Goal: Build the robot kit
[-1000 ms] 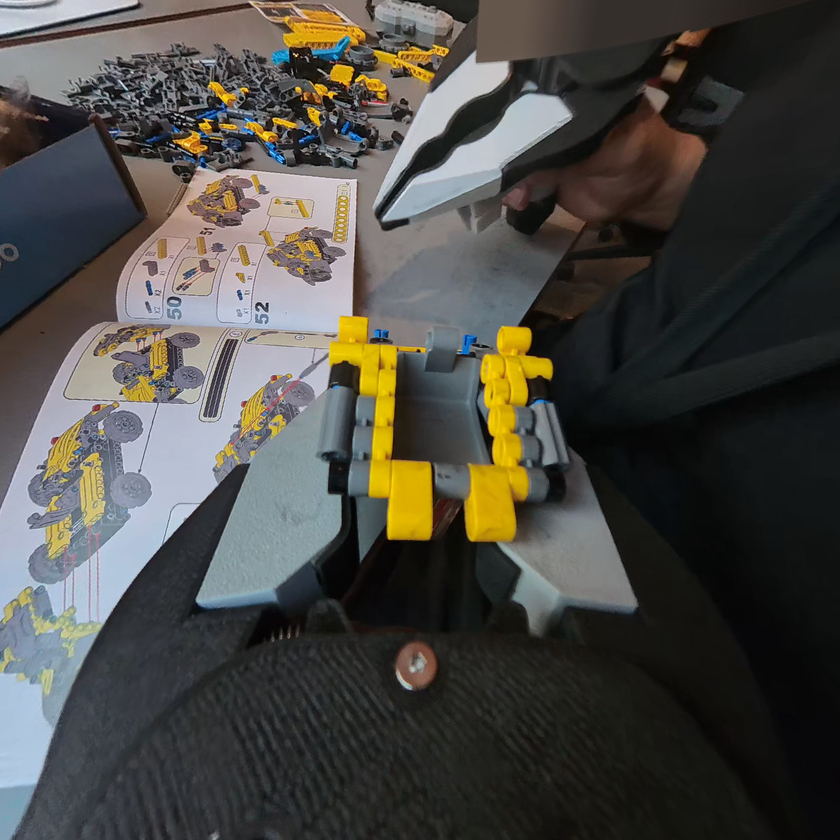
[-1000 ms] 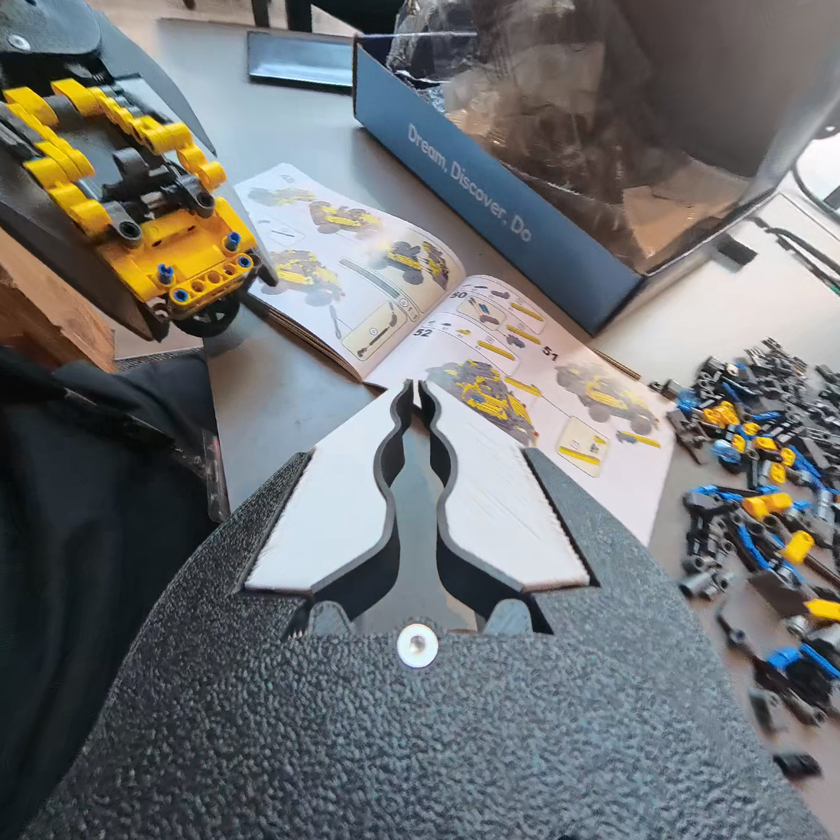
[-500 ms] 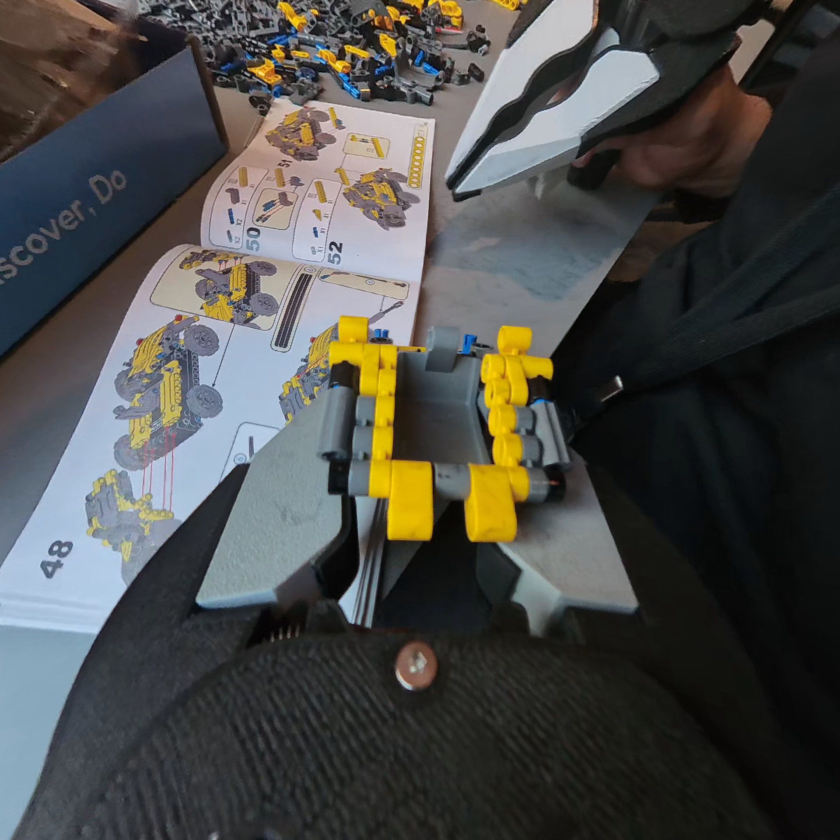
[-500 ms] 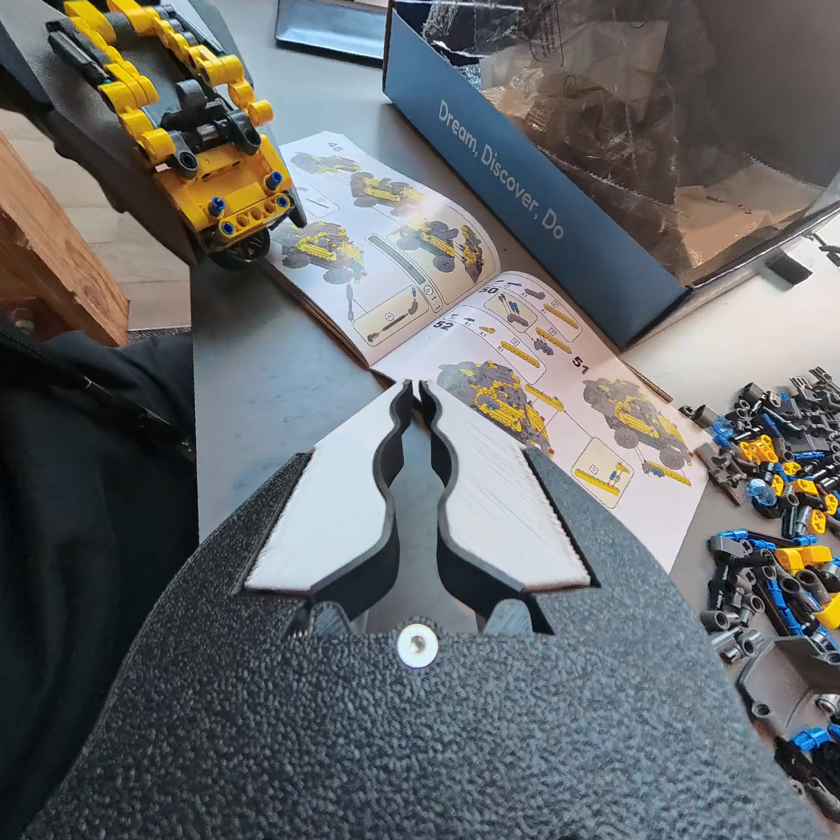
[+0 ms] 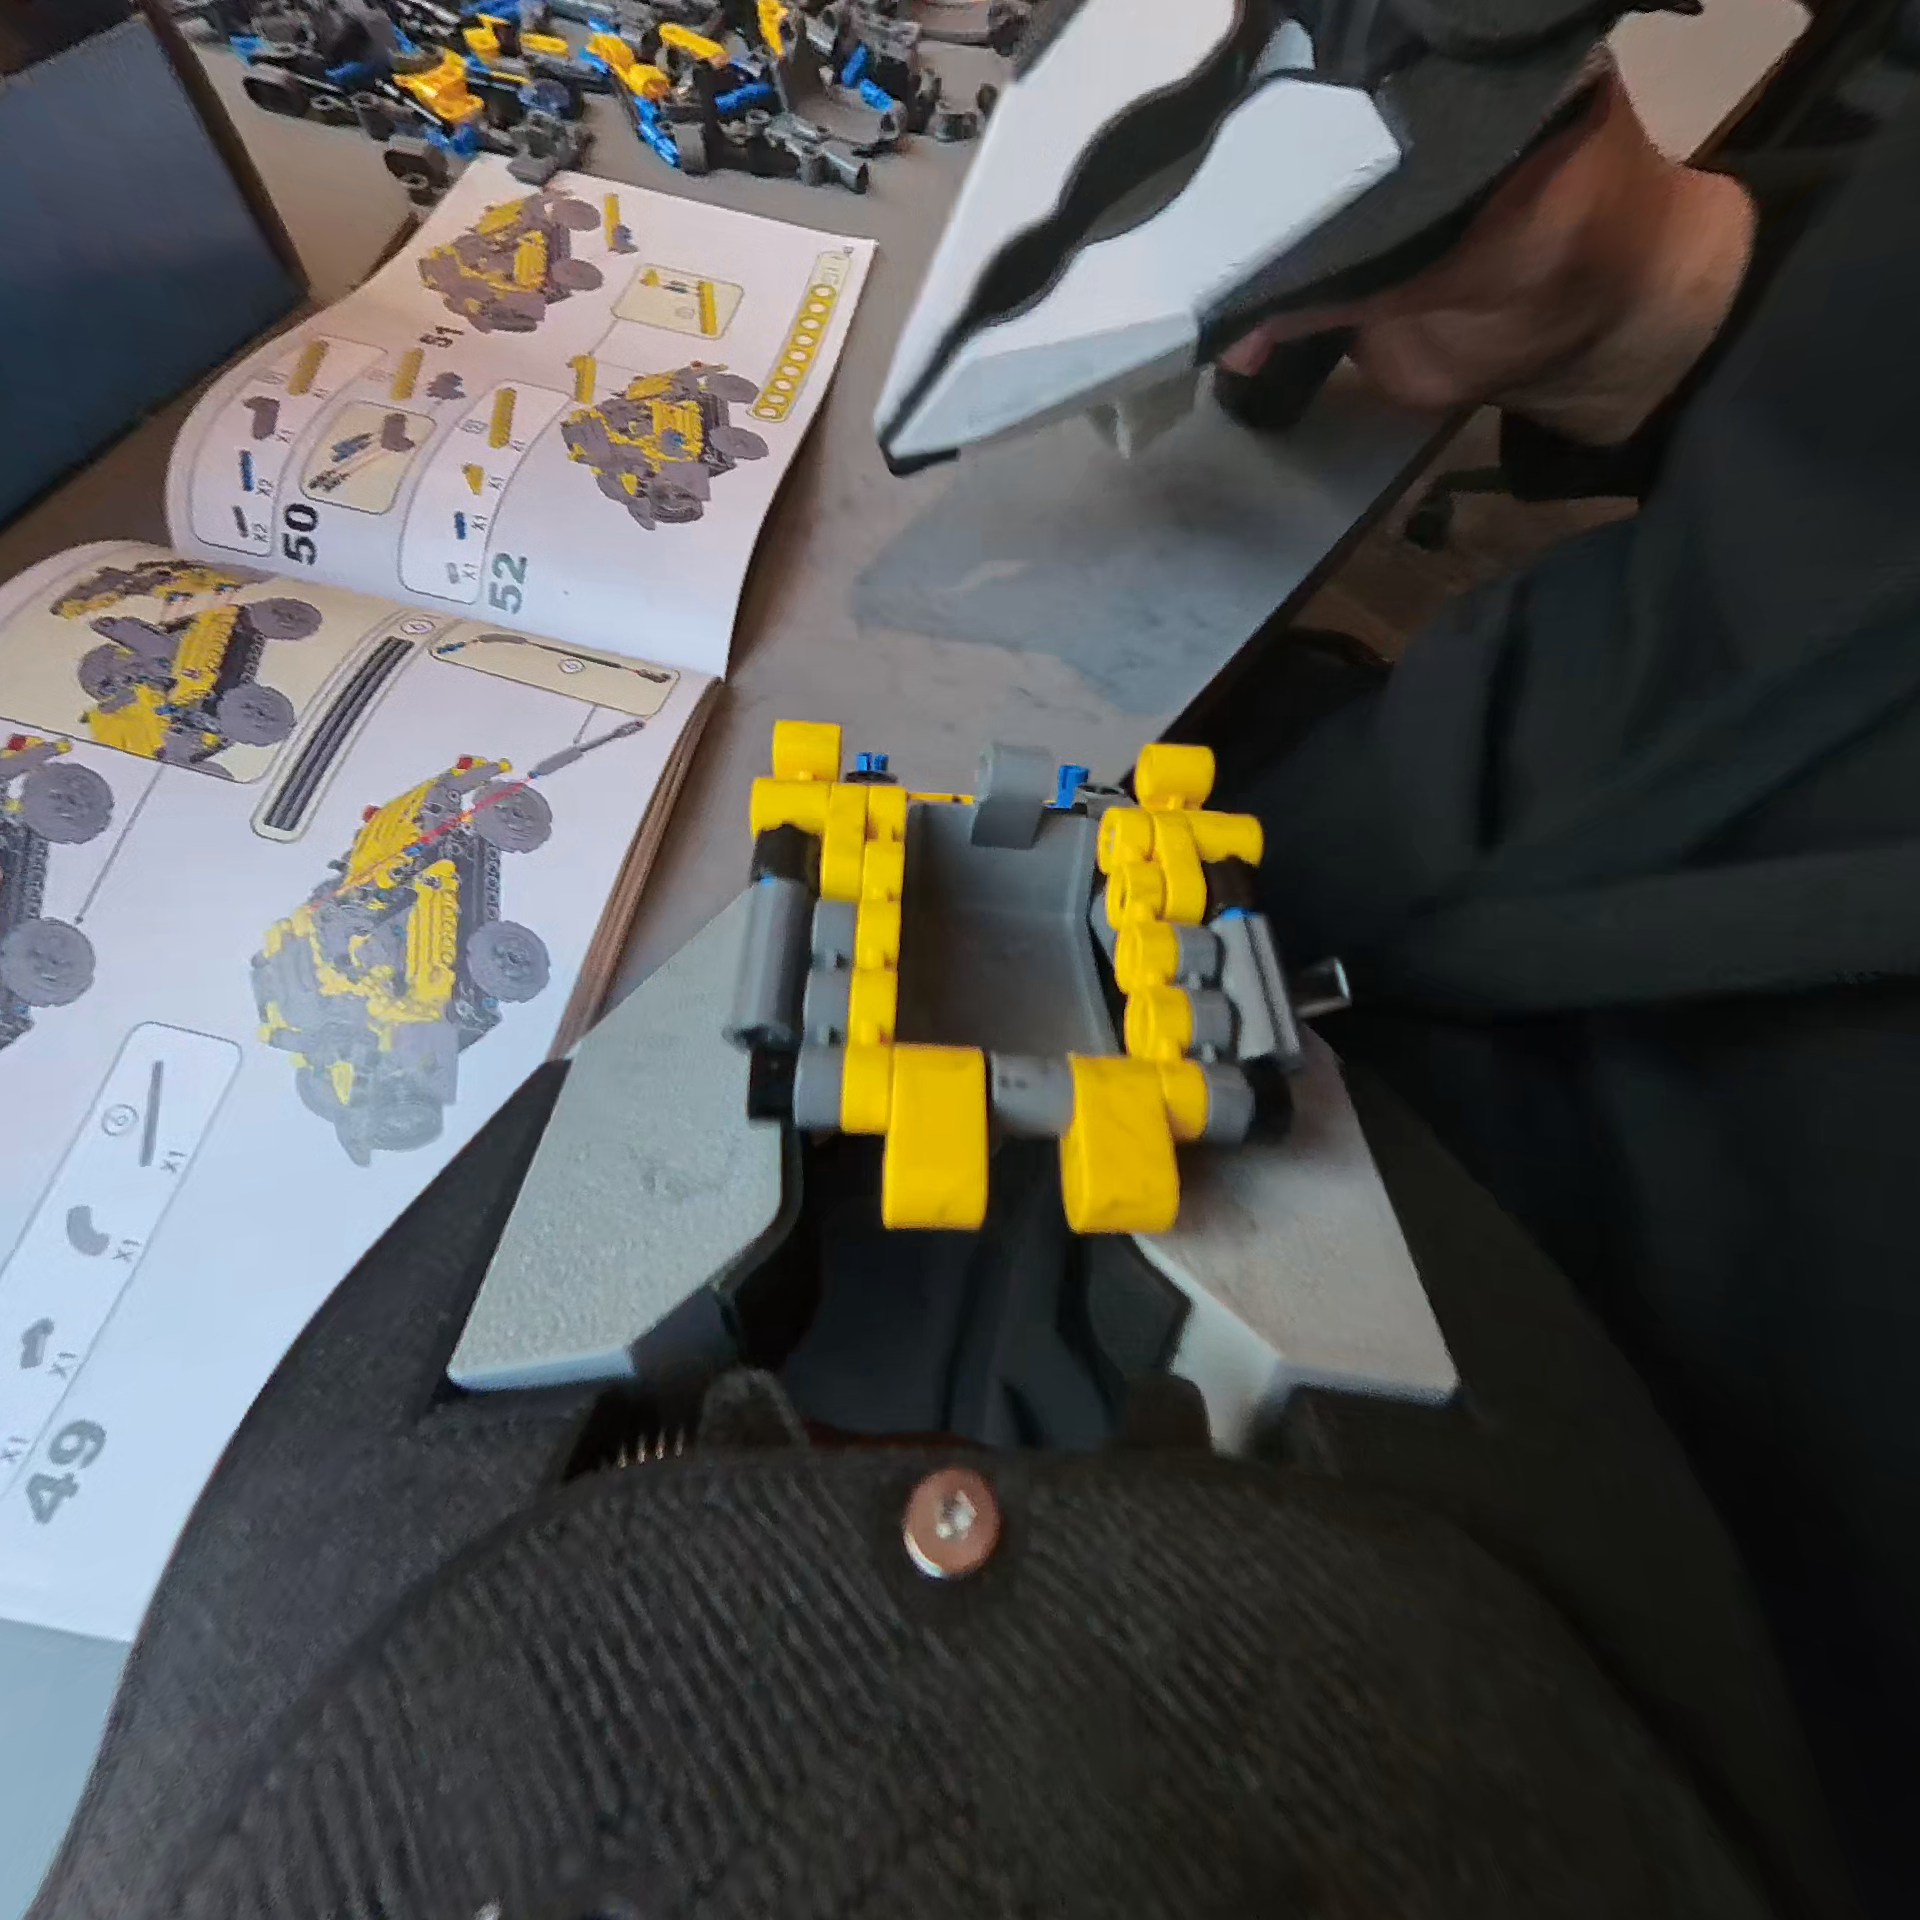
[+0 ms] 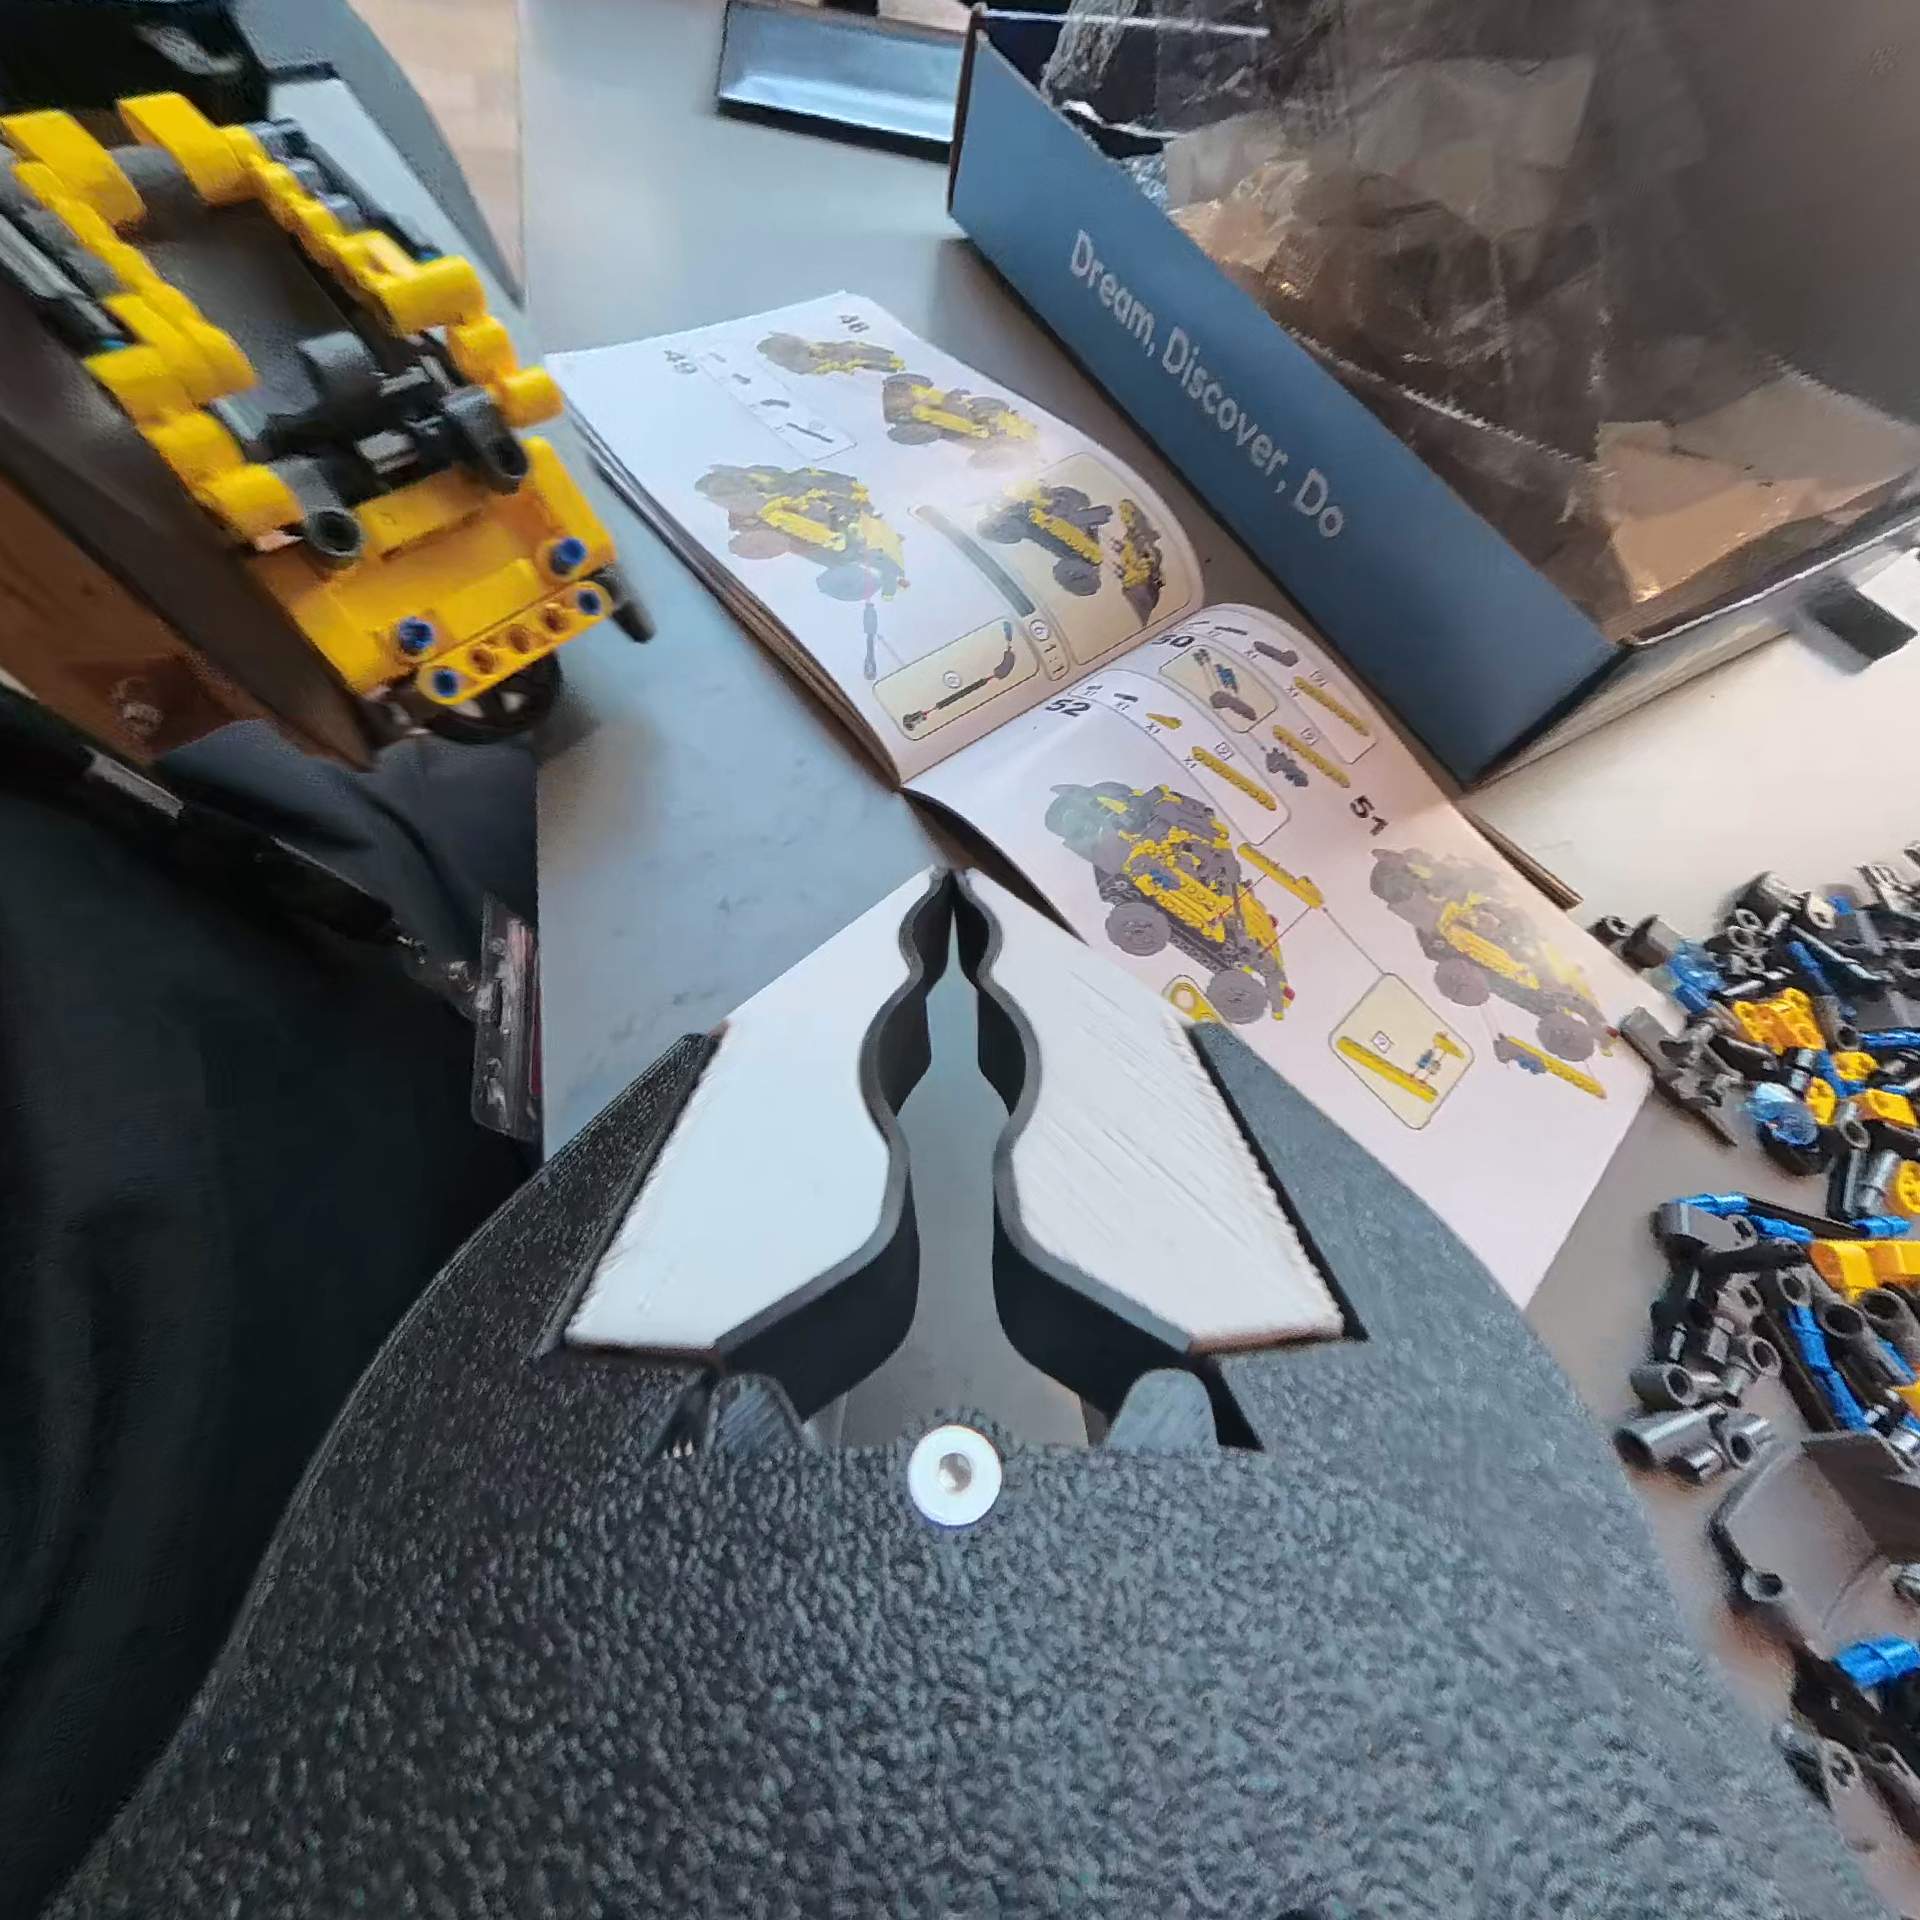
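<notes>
My left gripper [image 5: 1003, 935] is shut on a yellow and grey brick vehicle model [image 5: 935, 1122], held above the table's near edge beside the open instruction booklet [image 5: 436, 748]. The model also shows in the right wrist view [image 6: 343, 468], at upper left in the other gripper. My right gripper [image 6: 951, 888] is shut and empty, its tips touching just over the booklet's near edge [image 6: 1039, 675]. In the left wrist view the right gripper [image 5: 1091, 270] hangs above the table at upper right, a hand [image 5: 1538, 312] behind it.
A pile of loose black, blue and yellow parts [image 6: 1808, 1143] lies right of the booklet; it also shows at the top of the left wrist view [image 5: 623, 83]. A blue cardboard box [image 6: 1299, 468] holding plastic bags stands behind the booklet. The grey table [image 5: 1049, 592] ends beside dark clothing [image 5: 1621, 935]. My hands' fingertips stand some 10 centimeters from each other.
The left gripper with the model has come nearer to the right gripper and looms larger in its view. The right gripper's tips have closed the small gap between them.
</notes>
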The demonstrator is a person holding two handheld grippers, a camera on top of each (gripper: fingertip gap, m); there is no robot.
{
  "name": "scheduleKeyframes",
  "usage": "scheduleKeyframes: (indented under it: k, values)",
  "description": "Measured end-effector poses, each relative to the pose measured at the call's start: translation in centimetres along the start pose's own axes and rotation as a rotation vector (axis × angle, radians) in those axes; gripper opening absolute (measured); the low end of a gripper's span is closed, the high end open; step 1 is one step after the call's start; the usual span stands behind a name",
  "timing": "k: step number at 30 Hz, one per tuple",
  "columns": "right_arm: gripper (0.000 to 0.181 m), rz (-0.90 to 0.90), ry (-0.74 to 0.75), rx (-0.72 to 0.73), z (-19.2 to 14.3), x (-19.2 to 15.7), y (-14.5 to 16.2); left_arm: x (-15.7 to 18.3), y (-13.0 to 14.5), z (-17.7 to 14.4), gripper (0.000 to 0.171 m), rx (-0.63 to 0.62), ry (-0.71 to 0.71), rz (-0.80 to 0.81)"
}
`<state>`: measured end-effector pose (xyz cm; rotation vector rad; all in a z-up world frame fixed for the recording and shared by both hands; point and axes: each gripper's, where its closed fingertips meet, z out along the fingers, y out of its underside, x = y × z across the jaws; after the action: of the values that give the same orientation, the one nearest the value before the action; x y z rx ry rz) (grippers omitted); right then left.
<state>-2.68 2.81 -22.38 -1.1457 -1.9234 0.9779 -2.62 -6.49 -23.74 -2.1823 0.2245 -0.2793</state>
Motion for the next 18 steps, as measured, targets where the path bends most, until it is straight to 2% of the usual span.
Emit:
scheduleKeyframes:
  k: [4,8,11,14,18]
  values:
    - [0.004,0.021,-0.13,0.017,0.0,-1.8,-0.5,-0.7,-2.3,0.6,0.054,0.046,0.015,-0.083]
    - [0.025,0.137,-0.276,0.06,-0.3,-3.3,-1.6,-1.1,-1.9,2.3,0.055,-0.022,0.017,-0.112]
    - [0.025,0.192,-0.305,0.092,-0.3,-3.4,-2.4,-0.7,-2.1,3.4,0.058,-0.043,0.029,-0.093]
    - [0.016,0.227,-0.339,0.099,-0.1,-3.4,-2.7,-0.7,-2.2,4.1,0.061,-0.049,0.031,-0.052]
    - [0.012,0.22,-0.343,0.024,0.6,-3.0,-1.6,-1.3,-1.9,4.3,0.06,-0.035,0.062,-0.074]
